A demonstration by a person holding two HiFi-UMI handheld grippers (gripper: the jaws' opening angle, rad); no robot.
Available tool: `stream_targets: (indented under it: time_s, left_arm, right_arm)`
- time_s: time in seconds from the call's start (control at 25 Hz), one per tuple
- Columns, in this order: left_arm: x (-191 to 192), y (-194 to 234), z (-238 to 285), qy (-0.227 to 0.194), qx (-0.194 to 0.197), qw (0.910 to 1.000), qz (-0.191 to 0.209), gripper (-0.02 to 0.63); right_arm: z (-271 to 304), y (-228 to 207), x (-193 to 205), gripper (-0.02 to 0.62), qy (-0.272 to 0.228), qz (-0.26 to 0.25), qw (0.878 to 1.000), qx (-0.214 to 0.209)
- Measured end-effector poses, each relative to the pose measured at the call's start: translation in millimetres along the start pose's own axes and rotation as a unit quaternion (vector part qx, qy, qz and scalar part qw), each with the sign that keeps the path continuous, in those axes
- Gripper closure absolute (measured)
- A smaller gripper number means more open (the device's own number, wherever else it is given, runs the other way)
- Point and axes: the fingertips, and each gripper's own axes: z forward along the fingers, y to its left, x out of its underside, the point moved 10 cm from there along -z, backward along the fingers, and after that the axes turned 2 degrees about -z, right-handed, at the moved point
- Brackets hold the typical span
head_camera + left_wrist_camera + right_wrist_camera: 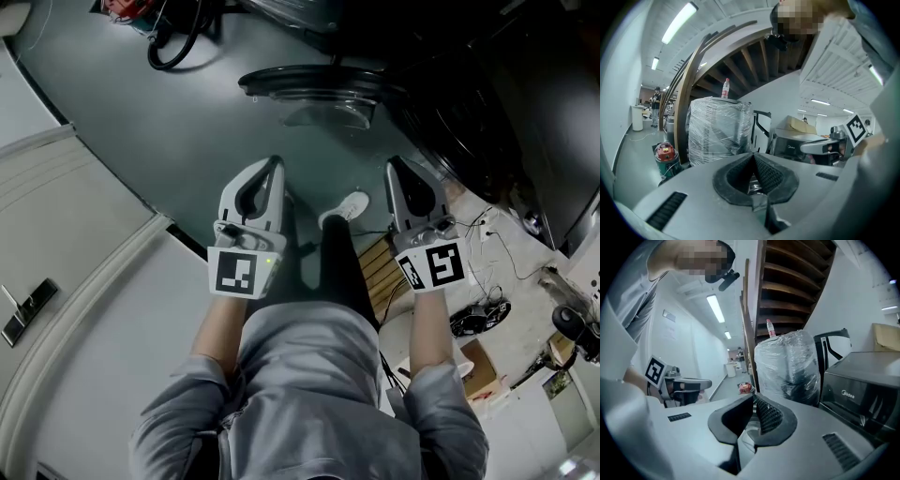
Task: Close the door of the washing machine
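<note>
Both claws [274, 165] [395, 165] seemingly short of door [314, 86].

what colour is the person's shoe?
White. The shoe shows best in the head view.

Both arms reach forward, side by side and apart. The left gripper [274, 165] and right gripper [394, 165] point ahead and slightly downward, roughly parallel. Each has its jaws closed tip to tip, with nothing between them. The left marker cube [236, 273] and right marker cube [432, 265] sit above the wrists. The left forearm [217, 330] and right forearm [427, 328] are bare.
</note>
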Motion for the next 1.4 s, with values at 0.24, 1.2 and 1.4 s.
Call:
stream_targets:
  time_s: [0.24,1.2,1.4]
  left_arm:
    - [1,22,1,0.000,-0.022,0.9997,-0.015,0.607]
    - [1,125,-9,0.015,-0.056,0.9977,-0.036,0.607]
    - [0,147,-13,0.016,-0.065,0.9970,-0.039,0.607]
  right_arm:
    - [34,-20,-9,0.595,0.051,-0.064,0.996,-0.020]
    - [180,-30,16,0.526,0.243,-0.225,0.937,-0.108]
    - [206,-32,27,0.512,0.283,-0.261,0.915,-0.123]
